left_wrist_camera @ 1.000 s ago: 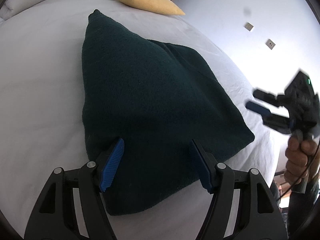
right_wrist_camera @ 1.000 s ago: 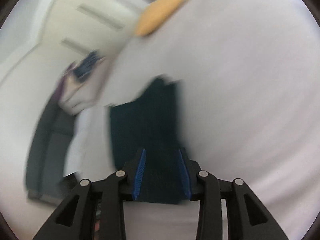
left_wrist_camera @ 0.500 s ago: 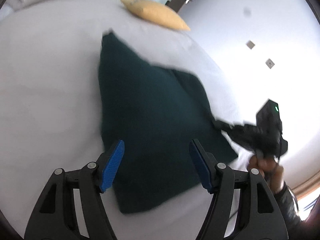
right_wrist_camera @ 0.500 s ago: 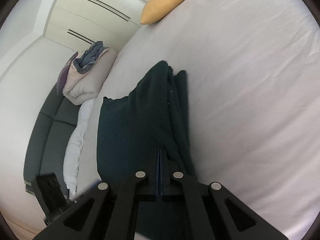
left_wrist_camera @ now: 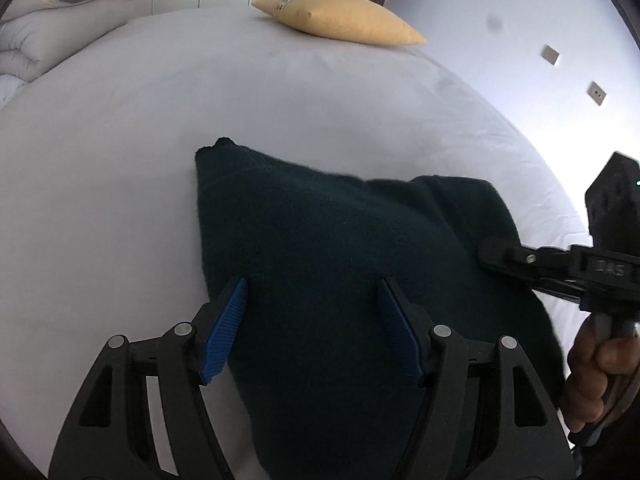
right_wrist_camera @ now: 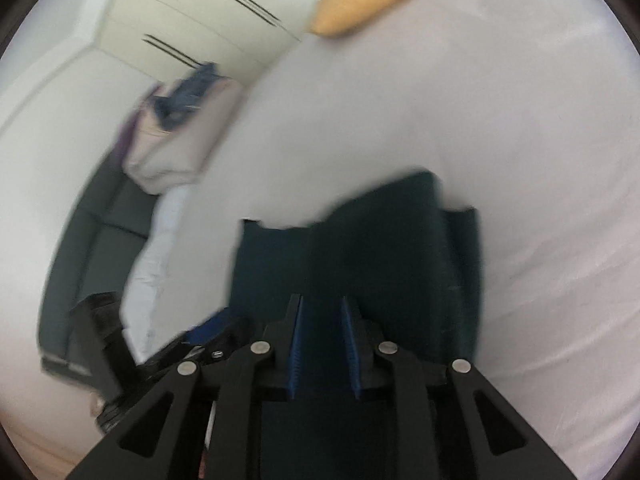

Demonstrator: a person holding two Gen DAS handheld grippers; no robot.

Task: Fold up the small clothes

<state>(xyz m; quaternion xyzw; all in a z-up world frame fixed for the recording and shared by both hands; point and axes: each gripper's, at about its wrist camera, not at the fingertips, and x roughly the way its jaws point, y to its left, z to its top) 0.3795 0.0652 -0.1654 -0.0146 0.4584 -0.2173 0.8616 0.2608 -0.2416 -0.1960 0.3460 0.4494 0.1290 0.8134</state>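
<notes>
A dark green folded garment [left_wrist_camera: 328,256] lies on the white bed [left_wrist_camera: 120,184]. My left gripper [left_wrist_camera: 312,324] is open, its blue pads hovering over the garment's near part. My right gripper [left_wrist_camera: 486,254] reaches in from the right at the garment's right edge, where a fold is bunched up. In the blurred right wrist view the right gripper [right_wrist_camera: 323,344] is partly open with a narrow gap, directly over the garment [right_wrist_camera: 360,248]; nothing shows clamped between the fingers.
A yellow pillow [left_wrist_camera: 340,20] lies at the far end of the bed. Folded bedding [left_wrist_camera: 64,4] is stacked at the far left by white wardrobes. A dark sofa [right_wrist_camera: 92,248] stands beyond the bed's left side.
The right gripper, shut on the garment's edge half a second ago, has opened a little. The garment's right side has been carried over into a bunched fold, and the garment looks shorter.
</notes>
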